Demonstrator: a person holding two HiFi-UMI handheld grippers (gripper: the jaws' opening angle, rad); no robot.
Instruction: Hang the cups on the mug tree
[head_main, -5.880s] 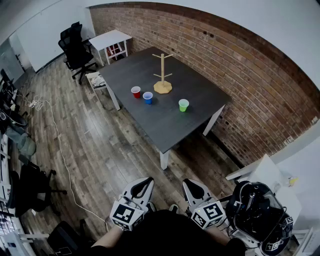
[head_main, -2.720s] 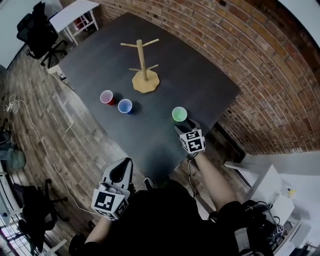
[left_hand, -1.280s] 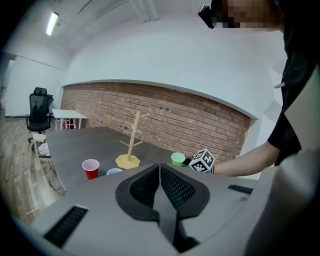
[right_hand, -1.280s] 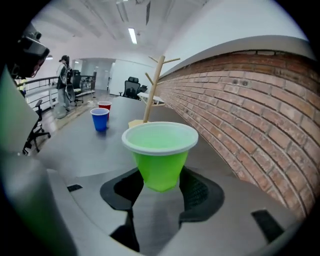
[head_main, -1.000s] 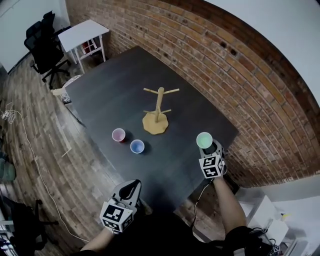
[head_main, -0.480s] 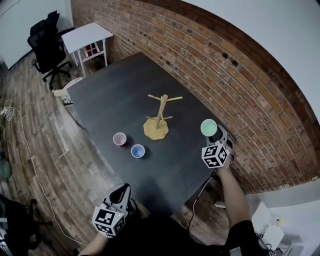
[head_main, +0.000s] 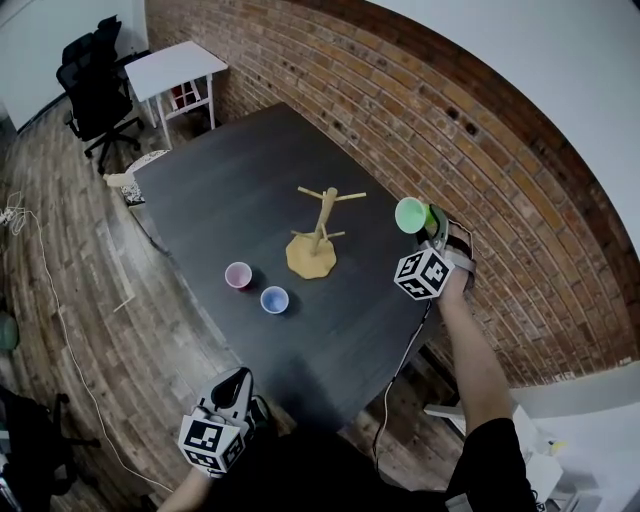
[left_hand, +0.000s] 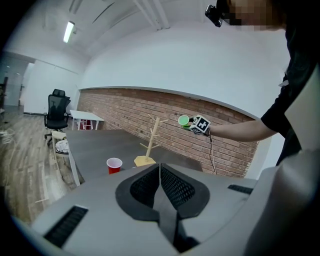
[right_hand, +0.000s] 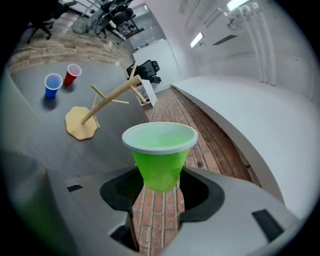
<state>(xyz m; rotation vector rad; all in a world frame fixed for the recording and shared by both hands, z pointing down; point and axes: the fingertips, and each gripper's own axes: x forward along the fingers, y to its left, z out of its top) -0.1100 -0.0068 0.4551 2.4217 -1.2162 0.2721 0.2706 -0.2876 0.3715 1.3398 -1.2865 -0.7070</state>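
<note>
Green cup (head_main: 410, 214) being gripped by the right gripper (right_hand: 159, 189), hovering right of the mug tree (head_main: 318, 236), its base hiding between the jaws, left gripper (left_hand: 160, 181) hanging clenched and empty beside the table (head_main: 220, 200).

Even light from ceiling lamps (left_hand: 69, 31); strong fisheye bending at edges.

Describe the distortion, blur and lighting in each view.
Head view: fisheye bows the brick wall and the table edges; even light, sharp. Left gripper view: dark rounded corners, a bright ceiling light. Right gripper view: green cup sharp, left margin smeared, corners black.
</note>
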